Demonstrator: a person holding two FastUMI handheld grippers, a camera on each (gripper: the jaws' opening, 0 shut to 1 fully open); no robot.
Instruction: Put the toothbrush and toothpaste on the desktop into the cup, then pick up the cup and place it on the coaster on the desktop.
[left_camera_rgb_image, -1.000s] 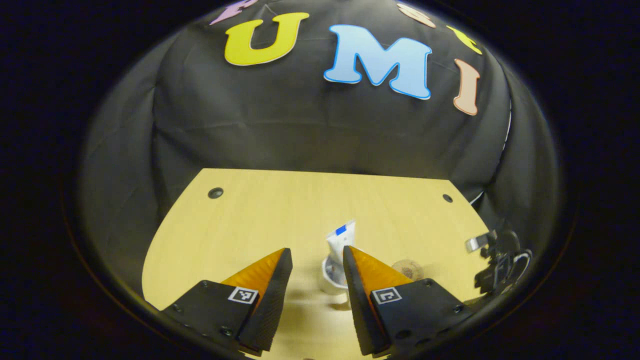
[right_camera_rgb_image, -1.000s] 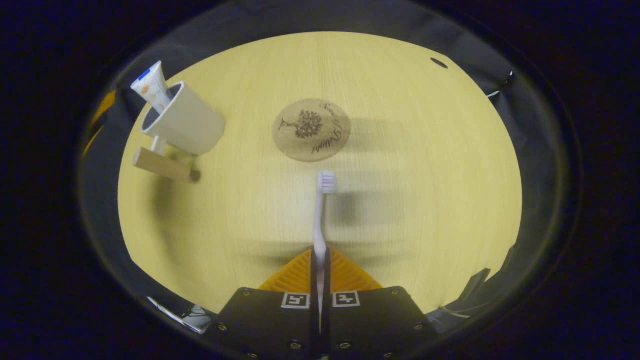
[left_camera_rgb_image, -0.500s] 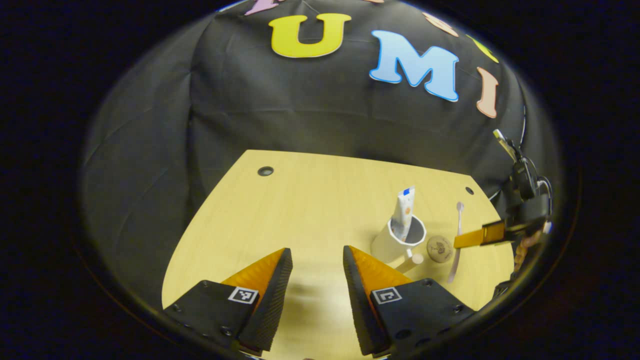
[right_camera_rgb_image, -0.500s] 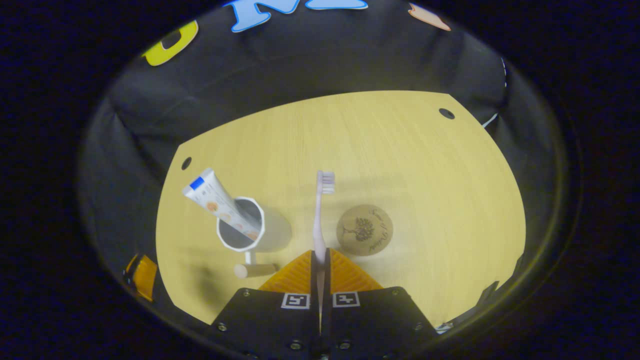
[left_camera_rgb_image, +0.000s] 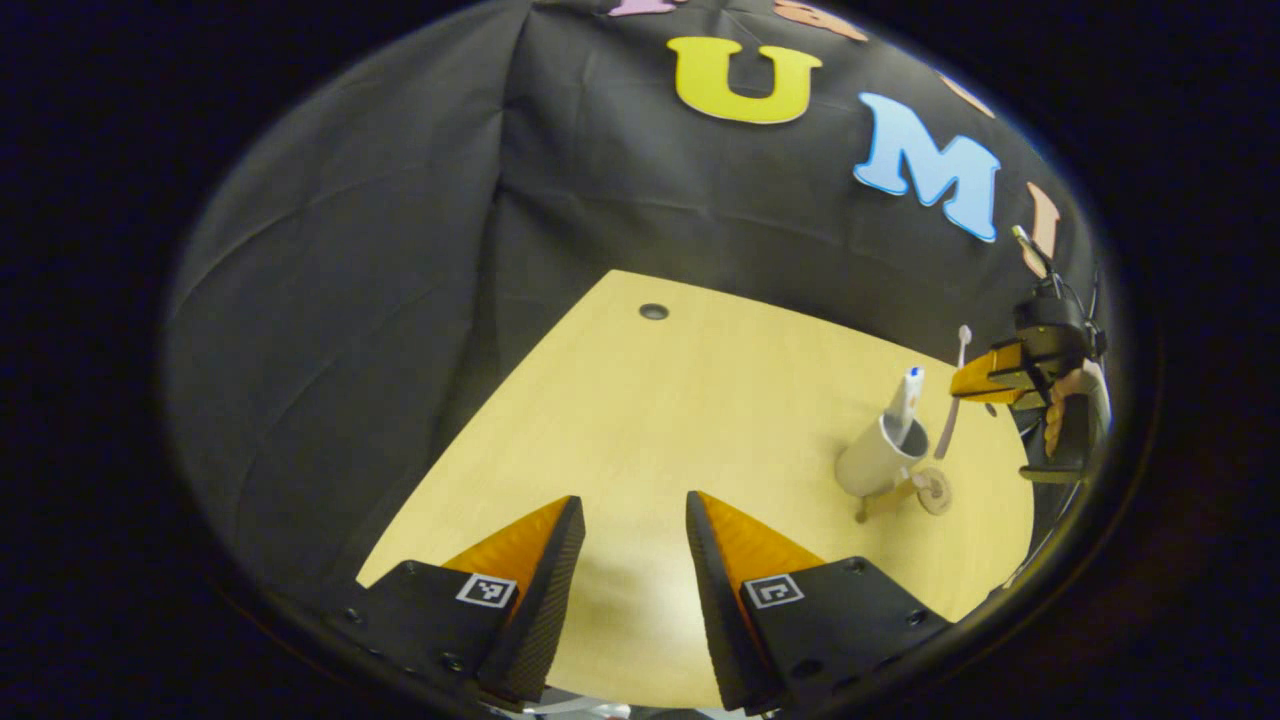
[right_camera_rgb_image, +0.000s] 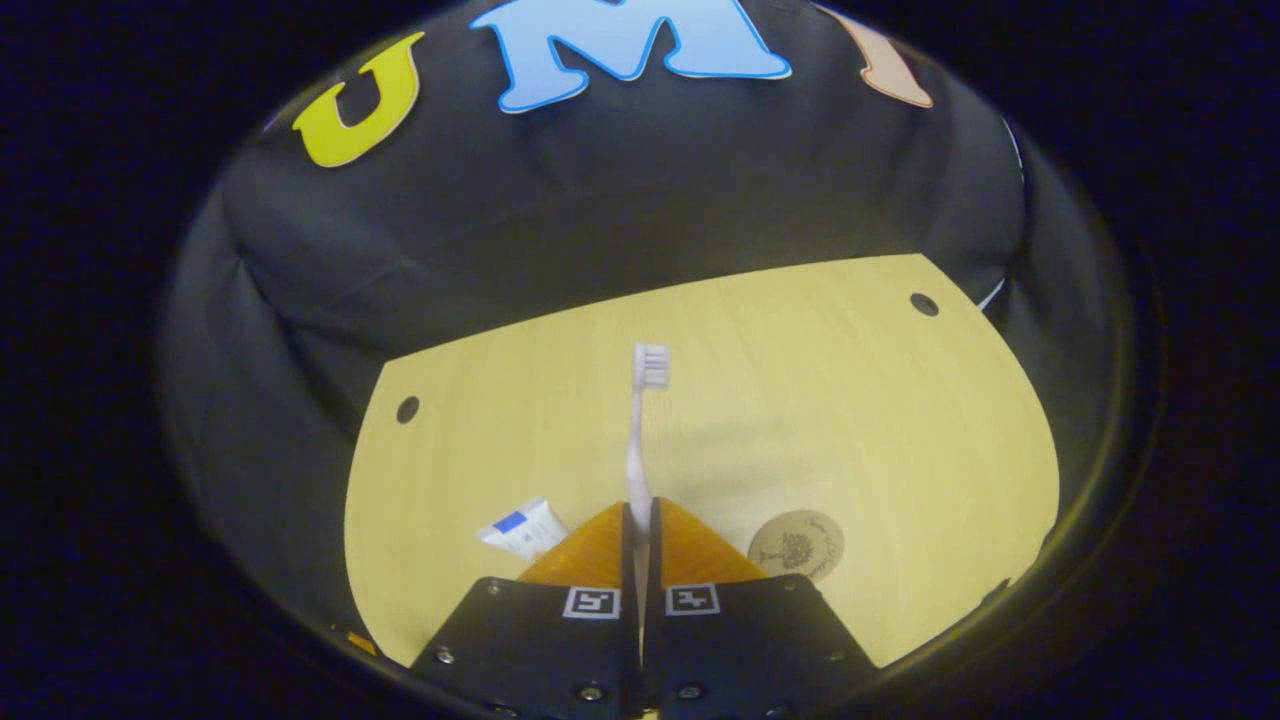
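right tongs (right_camera_rgb_image: 640, 520): clamped tight on 1 toothbrush (right_camera_rgb_image: 640, 430), both fingers pressing its handle; bristle head points away from the camera, out over the tabletop (right_camera_rgb_image: 820, 400).
right tongs, far view: seen from the left gripper view at the right edge (left_camera_rgb_image: 985, 385), with the hand (left_camera_rgb_image: 1060, 420) that holds them; toothbrush (left_camera_rgb_image: 953, 395) hangs near upright, head up, lower end just beside and above the cup rim.
left tongs (left_camera_rgb_image: 625, 540): fingers spread wide, nothing between them; they hover over the near part of the tabletop (left_camera_rgb_image: 680, 400), well apart from the cup.
cup: 1, white (left_camera_rgb_image: 878, 456), standing on the tabletop near its right end, with a wooden handle sticking out at its base side.
toothpaste: 1 tube, already in the cup (left_camera_rgb_image: 903, 400), leaning, top end poking above the rim. In the right gripper view its top end shows just left of the fingers (right_camera_rgb_image: 525, 527); the cup itself is hidden there.
coaster: 1, round, brown with a printed design (right_camera_rgb_image: 796, 546), flat on the tabletop, bare. In the left gripper view it lies just beside the cup handle (left_camera_rgb_image: 937, 492); cannot tell whether they touch.
tabletop holes: 2 dark round holes, one near each far corner in the right gripper view (right_camera_rgb_image: 407, 409) (right_camera_rgb_image: 923, 303).
backdrop: black cloth booth wall (left_camera_rgb_image: 400, 250) behind the tabletop.
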